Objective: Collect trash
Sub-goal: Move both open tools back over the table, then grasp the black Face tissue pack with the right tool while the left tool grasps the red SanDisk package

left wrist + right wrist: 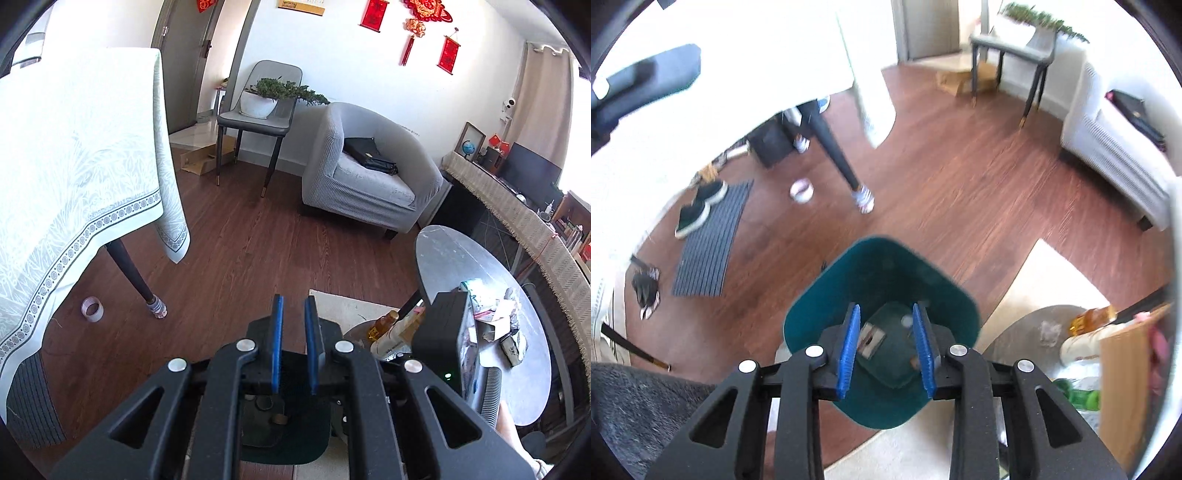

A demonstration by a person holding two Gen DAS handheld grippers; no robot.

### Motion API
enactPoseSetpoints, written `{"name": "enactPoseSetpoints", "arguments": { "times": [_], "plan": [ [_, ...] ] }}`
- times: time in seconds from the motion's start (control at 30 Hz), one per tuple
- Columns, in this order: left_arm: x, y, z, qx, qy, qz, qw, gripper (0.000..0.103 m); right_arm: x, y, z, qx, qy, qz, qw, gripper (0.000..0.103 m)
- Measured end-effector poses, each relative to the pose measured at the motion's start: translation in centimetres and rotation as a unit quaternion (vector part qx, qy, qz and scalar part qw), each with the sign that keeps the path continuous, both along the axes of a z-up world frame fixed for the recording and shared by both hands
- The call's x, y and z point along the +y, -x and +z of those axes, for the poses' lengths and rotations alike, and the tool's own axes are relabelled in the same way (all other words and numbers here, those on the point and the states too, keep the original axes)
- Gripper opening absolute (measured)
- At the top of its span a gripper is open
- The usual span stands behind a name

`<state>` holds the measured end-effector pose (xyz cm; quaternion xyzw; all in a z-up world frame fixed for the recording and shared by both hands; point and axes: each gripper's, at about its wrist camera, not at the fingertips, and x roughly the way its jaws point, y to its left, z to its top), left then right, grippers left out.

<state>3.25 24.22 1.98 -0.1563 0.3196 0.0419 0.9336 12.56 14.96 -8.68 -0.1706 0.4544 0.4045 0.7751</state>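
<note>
Two empty grippers above a green trash bin point(882, 295), some trash already inside.
Left gripper point(294, 343) jaws narrowly parted, right gripper point(886, 347) jaws wide apart, both holding nothing. Left of frame: clothed table, wooden floor. Lower right: round bench point(454, 258) with crumpled wrappers point(495, 314) uncollected.

Above the bin: the teal bin point(882, 328) stands open-topped under the right gripper point(886, 347); its spread fingers have nothing between them.
Floor ahead: bare wood floor point(258, 240) runs to the armchair point(369, 173).
Left side: draped desk point(74, 166) and its leg point(136, 280), with a tape roll point(92, 310) near it.
Right side: round desk point(454, 258) crowded with trash point(495, 314); a bottle point(384, 325) stands beside it.
</note>
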Motion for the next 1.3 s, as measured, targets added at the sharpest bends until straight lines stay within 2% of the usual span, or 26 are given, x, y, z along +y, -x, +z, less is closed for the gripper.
{"name": "enactPoseSetpoints", "arguments": {
  "times": [0.13, 0.2, 0.4, 0.5, 0.6, 0.67, 0.93, 1.0, 1.13, 1.3],
  "plan": [
    [-1.7, 0.3, 1.5, -0.032, 0.006, -0.014, 0.9994, 0.014, -3.1, -0.2, 3.6, -0.043, -0.033, -0.023, 0.998, 0.028],
    [-2.9, 0.1, 2.1, -0.044, 0.004, -0.022, 0.9988, 0.018, -4.8, -0.3, 5.3, -0.064, -0.046, -0.035, 0.996, 0.028],
    [-5.9, -1.3, 2.0, -0.051, 0.007, -0.055, 0.9972, 0.023, -10.6, -0.5, 8.9, -0.107, -0.069, -0.078, 0.989, 0.028],
    [-7.5, -2.1, 1.5, -0.044, 0.008, -0.067, 0.9967, 0.025, -13.2, -0.7, 9.7, -0.116, -0.073, -0.095, 0.986, 0.028],
    [-9.2, -2.9, 1.0, -0.039, 0.007, -0.081, 0.9959, 0.032, -15.8, -1.0, 10.1, -0.121, -0.077, -0.112, 0.983, 0.028],
    [-10.2, -3.3, 0.7, -0.037, 0.014, -0.096, 0.9946, 0.034, -17.6, -1.0, 10.2, -0.124, -0.078, -0.120, 0.982, 0.028],
    [-15.8, -5.0, -0.3, -0.035, 0.016, -0.181, 0.9826, 0.045, -23.6, -0.5, 10.3, -0.130, -0.076, -0.153, 0.977, 0.028],
    [-17.0, -5.4, -0.6, -0.033, 0.016, -0.196, 0.9800, 0.047, -24.6, -0.4, 10.1, -0.131, -0.075, -0.159, 0.976, 0.033],
    [-18.9, -6.6, -1.5, -0.025, 0.013, -0.206, 0.9782, 0.048, -26.8, -0.3, 10.0, -0.135, -0.079, -0.175, 0.972, 0.056],
    [-20.2, -8.3, -2.6, -0.011, 0.040, -0.214, 0.9761, 0.048, -28.9, -0.4, 9.7, -0.129, -0.083, -0.180, 0.972, 0.065]
  ]
}}
